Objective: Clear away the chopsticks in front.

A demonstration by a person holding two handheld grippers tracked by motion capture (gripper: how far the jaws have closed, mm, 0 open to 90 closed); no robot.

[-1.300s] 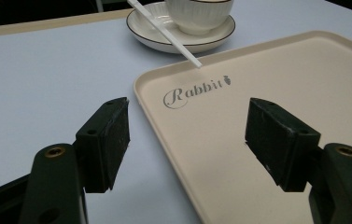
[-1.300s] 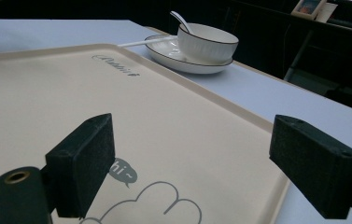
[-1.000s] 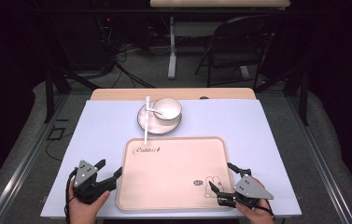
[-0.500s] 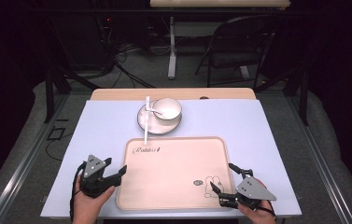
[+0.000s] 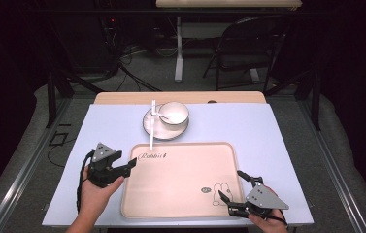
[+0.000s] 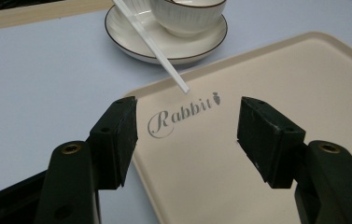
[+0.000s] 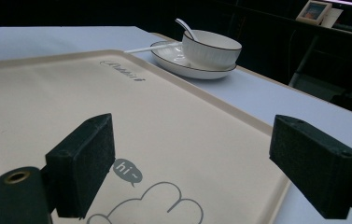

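A beige tray (image 5: 180, 194) printed "Rabbit" lies at the table's front middle. Behind it a white bowl (image 5: 174, 113) with a spoon (image 7: 185, 25) sits on a saucer (image 5: 154, 130). A white stick (image 5: 152, 127) leans from the saucer over the tray's far edge. My left gripper (image 5: 128, 170) hovers at the tray's far left corner. Its jaws stand open, have just been closing a little, and hold nothing (image 6: 187, 135). At the tray's near right corner my right gripper (image 5: 231, 185) rests wide open over the tray's cloud print (image 7: 197, 158).
The tray's raised rim (image 6: 136, 95) runs below the left jaws, with bare table (image 6: 43, 93) to its left. A folding chair (image 5: 248, 43) and a desk's legs stand beyond the table's far edge.
My left gripper has risen and moved forward along the tray's left side toward its far corner. The right gripper, tray, bowl and stick have stayed put.
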